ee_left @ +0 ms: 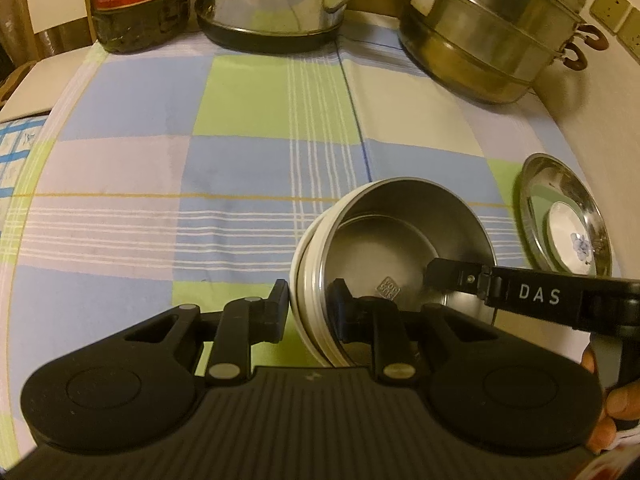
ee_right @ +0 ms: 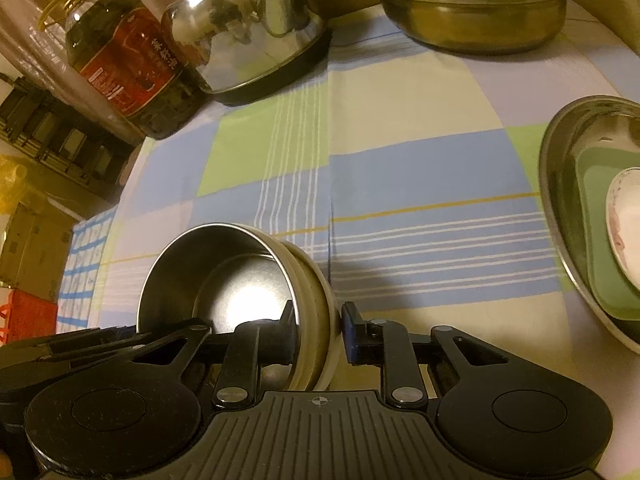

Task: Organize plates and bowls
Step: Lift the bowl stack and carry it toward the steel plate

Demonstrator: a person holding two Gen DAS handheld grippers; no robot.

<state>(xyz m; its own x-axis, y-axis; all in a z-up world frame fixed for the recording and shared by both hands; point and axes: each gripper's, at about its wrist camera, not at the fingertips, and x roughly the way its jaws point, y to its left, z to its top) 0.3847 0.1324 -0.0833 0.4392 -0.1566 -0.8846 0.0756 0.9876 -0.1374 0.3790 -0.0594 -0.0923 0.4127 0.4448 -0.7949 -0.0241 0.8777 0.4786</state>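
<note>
A steel-lined bowl [ee_left: 400, 240] with a cream, ridged outside sits tilted over the checked cloth. My left gripper [ee_left: 310, 308] is shut on its left wall, one finger outside and one inside. In the right wrist view the same bowl [ee_right: 224, 280] has my right gripper [ee_right: 320, 324] shut on its right wall, the blue pad against the cream outside. Whether a second bowl is nested under it I cannot tell. To the right lies a steel plate [ee_left: 576, 184] holding a green square dish [ee_right: 592, 240] and a white saucer [ee_right: 628, 220].
Along the back of the checked cloth [ee_left: 240, 160] stand an oil bottle [ee_left: 140, 4], a shiny kettle [ee_left: 272, 0] and a stacked steel steamer pot [ee_left: 488, 32]. The table edge curves down the left side. A hand [ee_left: 616, 404] holds the right gripper's handle.
</note>
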